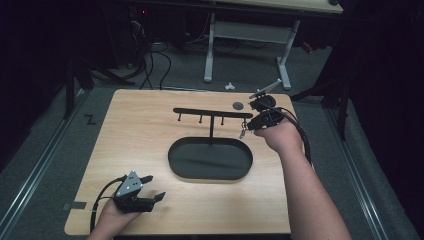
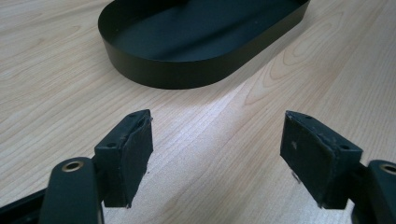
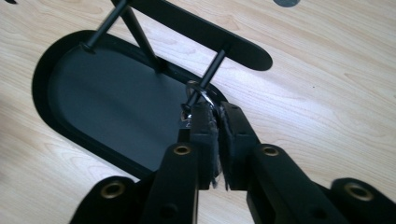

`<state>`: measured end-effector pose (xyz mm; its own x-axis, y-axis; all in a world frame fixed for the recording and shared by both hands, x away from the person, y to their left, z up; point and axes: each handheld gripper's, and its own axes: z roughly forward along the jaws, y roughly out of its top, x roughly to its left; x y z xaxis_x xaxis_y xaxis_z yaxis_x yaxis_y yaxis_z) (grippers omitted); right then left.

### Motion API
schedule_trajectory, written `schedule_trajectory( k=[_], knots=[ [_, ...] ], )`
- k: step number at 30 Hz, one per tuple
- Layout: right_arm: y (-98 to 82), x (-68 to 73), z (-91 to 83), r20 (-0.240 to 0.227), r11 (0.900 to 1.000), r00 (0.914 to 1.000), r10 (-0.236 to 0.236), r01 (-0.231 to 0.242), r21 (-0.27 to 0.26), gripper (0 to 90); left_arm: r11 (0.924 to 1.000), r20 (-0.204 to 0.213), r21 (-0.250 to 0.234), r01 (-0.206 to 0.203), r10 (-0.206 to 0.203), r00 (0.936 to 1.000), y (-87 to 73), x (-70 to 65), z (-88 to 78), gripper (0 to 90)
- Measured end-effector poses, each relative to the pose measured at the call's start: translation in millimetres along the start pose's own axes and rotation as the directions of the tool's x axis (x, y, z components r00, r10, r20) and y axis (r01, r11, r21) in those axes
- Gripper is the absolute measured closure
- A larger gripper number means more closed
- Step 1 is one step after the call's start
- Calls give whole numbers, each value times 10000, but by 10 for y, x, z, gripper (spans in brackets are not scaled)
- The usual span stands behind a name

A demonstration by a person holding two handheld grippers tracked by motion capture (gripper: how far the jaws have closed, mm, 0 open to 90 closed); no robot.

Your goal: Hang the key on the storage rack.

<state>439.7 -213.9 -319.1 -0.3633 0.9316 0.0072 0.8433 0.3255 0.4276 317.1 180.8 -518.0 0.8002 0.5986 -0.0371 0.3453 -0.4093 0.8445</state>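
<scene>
- The left gripper (image 1: 148,187) rests near the table's (image 1: 150,135) front edge, its jaws spread wide with nothing but bare wood between them.
- Open tabletop lies between that gripper and the black oval tray (image 2: 187,70), whose low wall curves just ahead of the jaws.
- The stand's post rises from the tray's far side and carries a flat crossbar (image 1: 210,112) with pegs hanging beneath.
- The right gripper (image 3: 218,116) is at the crossbar's right end, jaws almost together, pinching a small metal key ring (image 3: 198,93) looped on the end peg (image 3: 210,70).
- Beyond lies a strip of bare wood, a dark round disc (image 1: 238,105), then the table's far edge.
</scene>
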Motion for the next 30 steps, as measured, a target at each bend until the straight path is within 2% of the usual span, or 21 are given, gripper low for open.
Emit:
schedule_trajectory(
  k=[6, 13, 15, 19, 26, 30],
  knots=[
    [-16, -10, 6, 48, 9999, 9999, 104, -104, -34, 842, 10000, -13, 29, 8, -8, 10000, -1, 5, 5, 256],
    [-21, -6, 3, 147, 10000, 9999, -28, 27, 32, 831, 10000, -22, 29, 17, -17, 10000, -2, 4, 4, 256],
    [-34, -4, 10, 180, 9999, 9998, -45, 43, 105, 785, 10000, -16, 50, 7, -7, 10000, -2, 6, 6, 257],
    [-89, 14, 53, 172, 9999, 9998, -29, 27, 134, 631, 9999, 21, 116, 4, -5, 10000, -3, 8, 15, 257],
    [-126, 113, 140, 96, 9998, 9999, -122, 121, 145, 570, 9999, 3, 123, 8, -8, 10000, -2, 2, 12, 257],
    [-126, 144, 170, 168, 9999, 9998, -93, 92, 95, 461, 9999, 20, 133, -4, 4, 10000, -3, 3, 16, 256]
  ],
)
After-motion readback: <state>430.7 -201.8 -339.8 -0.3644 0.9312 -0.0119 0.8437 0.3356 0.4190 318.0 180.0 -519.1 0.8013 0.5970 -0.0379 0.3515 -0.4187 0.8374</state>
